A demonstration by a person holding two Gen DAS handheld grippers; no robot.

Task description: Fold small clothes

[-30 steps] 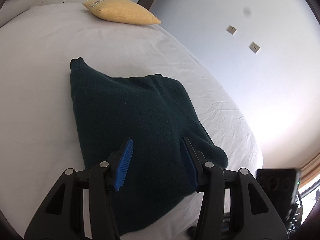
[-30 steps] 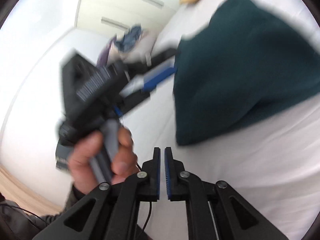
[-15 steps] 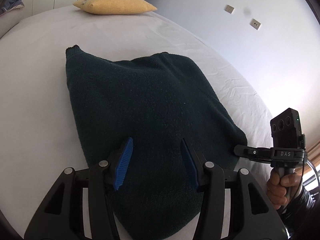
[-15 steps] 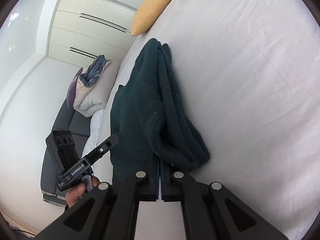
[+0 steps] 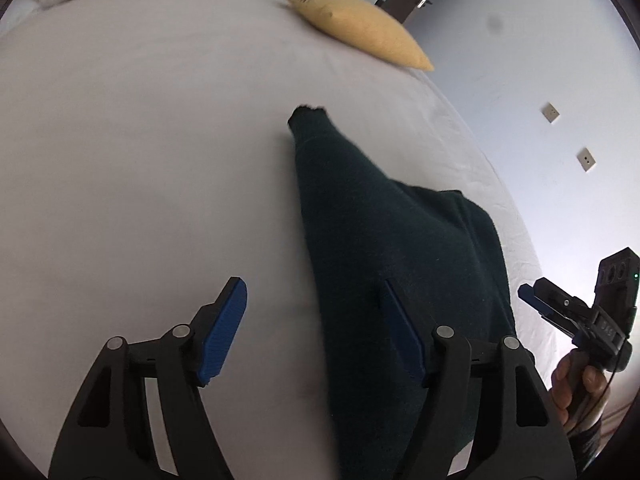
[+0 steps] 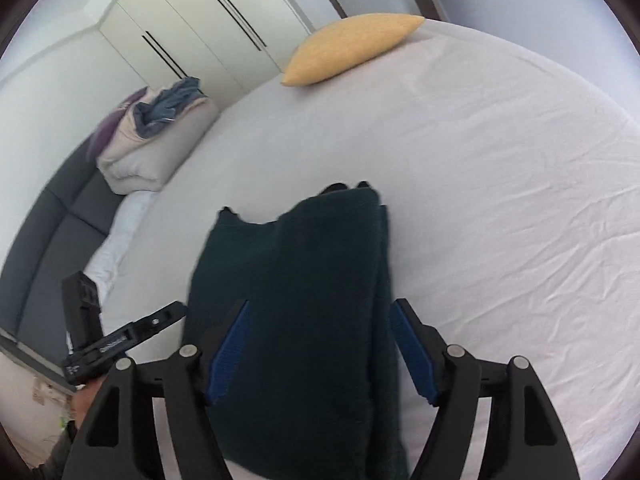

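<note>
Here, in the left wrist view, the left gripper [image 5: 316,328] is wide and opening more, with nothing pinched. The dark green sweater [image 5: 400,264] lies on the white bed [image 5: 140,160], reaching ahead of this gripper and under its right finger, while the left finger hangs over bare sheet. The right gripper [image 5: 536,300] sits off to the right, past the sweater's edge. A yellow pillow [image 5: 360,28] rests far ahead. In the right wrist view, the right gripper [image 6: 320,344] is also wide and opening, and the sweater [image 6: 296,280] lies between its fingers, not squeezed. The left gripper [image 6: 160,320] shows to the left. The sweater looks thick, fuzzy and folded over, with lumpy edges. It could flop open if a finger catches only the top layer when grabbing.
</note>
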